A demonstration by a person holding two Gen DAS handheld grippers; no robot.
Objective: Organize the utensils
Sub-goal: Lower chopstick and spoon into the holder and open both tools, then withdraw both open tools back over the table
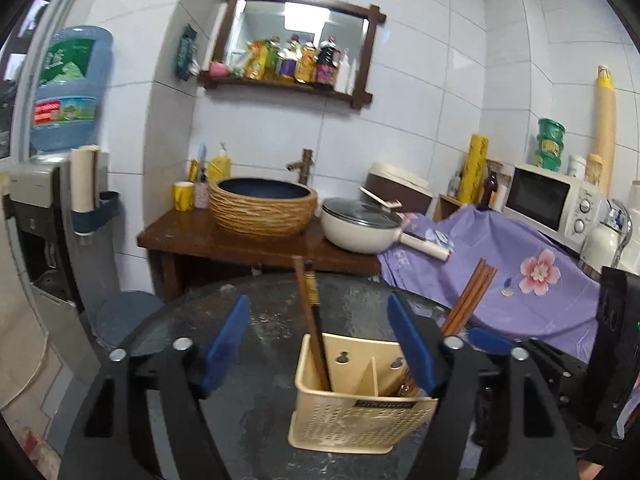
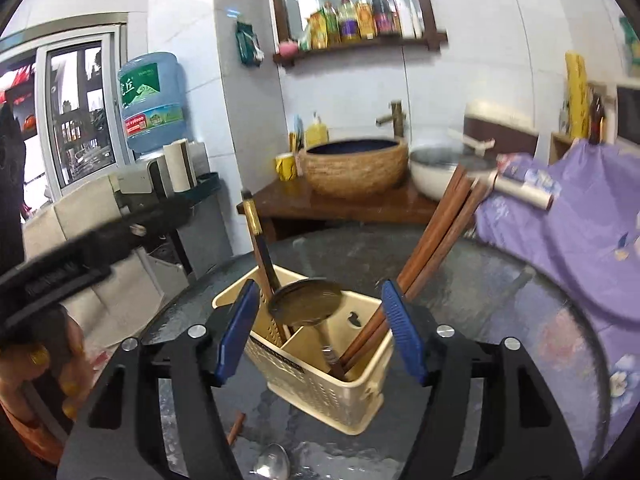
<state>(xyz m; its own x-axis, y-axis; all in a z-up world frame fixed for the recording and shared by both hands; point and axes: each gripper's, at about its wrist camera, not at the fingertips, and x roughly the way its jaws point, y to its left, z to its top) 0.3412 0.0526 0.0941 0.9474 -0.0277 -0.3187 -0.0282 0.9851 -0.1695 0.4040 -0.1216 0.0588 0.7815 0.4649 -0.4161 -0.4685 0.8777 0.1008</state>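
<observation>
Both the left gripper (image 1: 320,344) and right gripper (image 2: 320,328) hang released, holding nothing, above the cream perforated plastic utensil caddy (image 2: 320,376). A steel spoon (image 2: 272,468) lies on the dark glass table (image 2: 500,320) just before the caddy; the right should probably descend squarely over its handle.

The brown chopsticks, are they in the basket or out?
In. The brown chopsticks stand slanted inside the basket, in its right compartment.
</observation>
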